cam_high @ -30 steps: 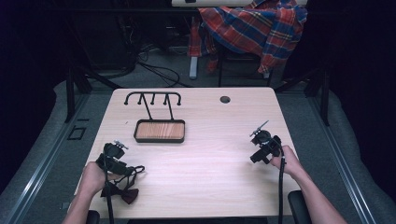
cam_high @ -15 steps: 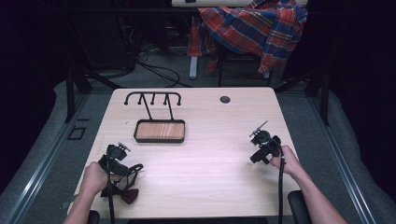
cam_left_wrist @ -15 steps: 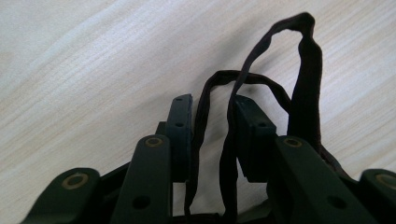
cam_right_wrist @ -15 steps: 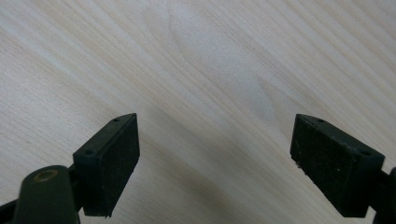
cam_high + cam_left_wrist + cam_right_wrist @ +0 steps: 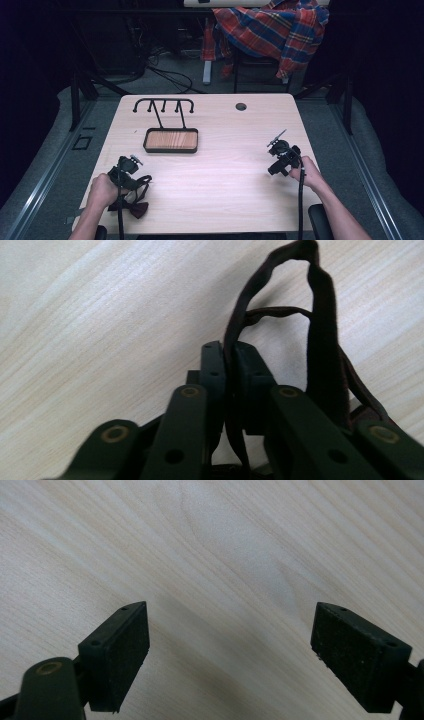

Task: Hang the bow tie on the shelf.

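Dark-brown bow tie (image 5: 131, 207) lies at the table's (image 5: 225, 190) near-left edge, its strap (image 5: 320, 340) clenched in the left gripper (image 5: 131, 175). Right gripper (image 5: 281, 156) hangs released, empty. Far off, the hook stand (image 5: 164, 106); the thin strap could slip loose.

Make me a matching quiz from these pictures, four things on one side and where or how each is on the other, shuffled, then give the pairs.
Things:
1. bow tie strap
2. right gripper
3. wooden tray
4. plaid shirt

States:
A. draped over a chair beyond the table
B. pinched between closed jaws
C. jaws wide apart over bare table
D. at the foot of the black hook rack

Pairs: 1-B, 2-C, 3-D, 4-A
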